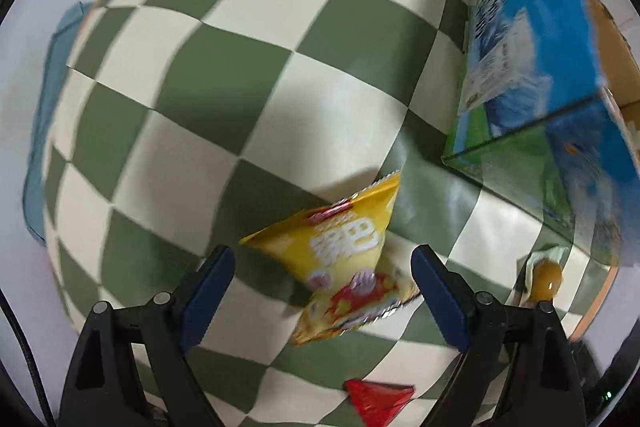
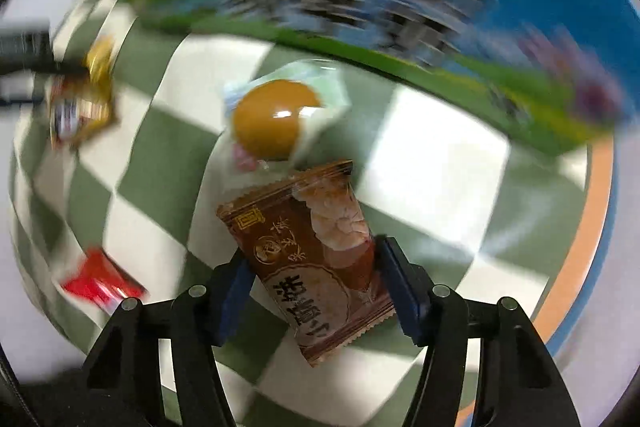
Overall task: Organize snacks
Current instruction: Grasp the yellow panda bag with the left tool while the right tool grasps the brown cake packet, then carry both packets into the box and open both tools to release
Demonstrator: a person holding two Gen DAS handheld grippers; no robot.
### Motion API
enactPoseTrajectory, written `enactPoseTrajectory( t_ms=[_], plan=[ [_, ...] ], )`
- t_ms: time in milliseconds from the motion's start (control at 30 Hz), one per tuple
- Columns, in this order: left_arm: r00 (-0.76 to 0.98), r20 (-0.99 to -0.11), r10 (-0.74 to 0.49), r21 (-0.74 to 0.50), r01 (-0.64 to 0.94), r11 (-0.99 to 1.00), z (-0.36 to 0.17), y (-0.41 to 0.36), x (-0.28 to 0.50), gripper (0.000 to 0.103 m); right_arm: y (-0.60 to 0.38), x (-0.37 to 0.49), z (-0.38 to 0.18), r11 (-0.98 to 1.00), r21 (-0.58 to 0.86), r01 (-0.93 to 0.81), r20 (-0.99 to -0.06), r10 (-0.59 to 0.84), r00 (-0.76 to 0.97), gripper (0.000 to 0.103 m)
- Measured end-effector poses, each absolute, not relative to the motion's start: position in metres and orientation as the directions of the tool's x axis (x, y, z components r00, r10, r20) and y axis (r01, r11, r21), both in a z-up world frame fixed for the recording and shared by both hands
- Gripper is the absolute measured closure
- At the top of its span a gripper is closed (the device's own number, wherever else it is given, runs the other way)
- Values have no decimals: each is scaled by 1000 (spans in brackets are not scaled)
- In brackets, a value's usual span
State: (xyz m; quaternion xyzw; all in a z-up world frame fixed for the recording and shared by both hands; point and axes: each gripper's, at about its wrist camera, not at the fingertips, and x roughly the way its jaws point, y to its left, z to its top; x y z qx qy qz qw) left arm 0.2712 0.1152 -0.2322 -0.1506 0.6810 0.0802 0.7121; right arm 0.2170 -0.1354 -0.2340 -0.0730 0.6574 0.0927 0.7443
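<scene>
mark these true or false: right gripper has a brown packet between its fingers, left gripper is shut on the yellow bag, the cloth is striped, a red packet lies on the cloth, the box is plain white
1. The right gripper has a brown packet between its fingers. True.
2. The left gripper is shut on the yellow bag. False: its fingers stand wide apart, either side of the bag.
3. The cloth is striped. False: it is green and cream checks.
4. A red packet lies on the cloth. True.
5. The box is plain white. False: it is printed blue and green.
</scene>
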Motion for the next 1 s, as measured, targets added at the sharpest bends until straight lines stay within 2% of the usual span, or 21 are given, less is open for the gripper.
enactPoseTrajectory(
  t_ms=[33,67,100,200,267,367,500,600,700,767,833,1000],
  plan=[
    [64,-993,-98,-113,-318,941,-236,114,274,24,-141,215,-234,983,46,-176,-991,66,113,38],
    [61,-994,-90,-104,-303,947,-239,110,276,42,-147,213,-234,988,86,-127,-990,99,99,38],
    [52,-995,-81,-93,-275,957,-241,105,276,47,-152,211,-235,988,136,-79,-987,142,75,37],
    [68,-997,-30,-41,-159,986,-240,84,265,49,-174,207,-225,962,273,27,-961,271,56,35],
    [71,-997,-12,-18,-90,996,-241,69,253,49,-183,209,-217,956,291,38,-955,288,65,30],
    [59,-998,-24,-26,-33,999,-245,53,234,49,-188,213,-208,970,240,-29,-967,242,82,25],
    [26,-998,-52,-53,-24,998,-259,45,228,49,-152,212,-225,974,110,-200,-989,127,76,25],
    [5,-998,-69,-69,-50,996,-272,47,230,49,-140,205,-242,968,0,-251,-994,28,109,25],
    [12,-997,-74,-75,-73,994,-274,50,232,49,-141,200,-242,980,-29,-197,-989,0,146,29],
    [28,-997,-71,-73,-82,994,-271,52,231,49,-140,199,-240,985,-27,-170,-987,1,159,39],
    [50,-997,-63,-66,-76,995,-264,49,230,56,-134,198,-236,988,-17,-156,-985,11,174,44],
    [103,-992,-71,-76,-53,996,-237,45,218,59,-153,198,-217,992,49,-114,-978,70,195,44]
  ],
)
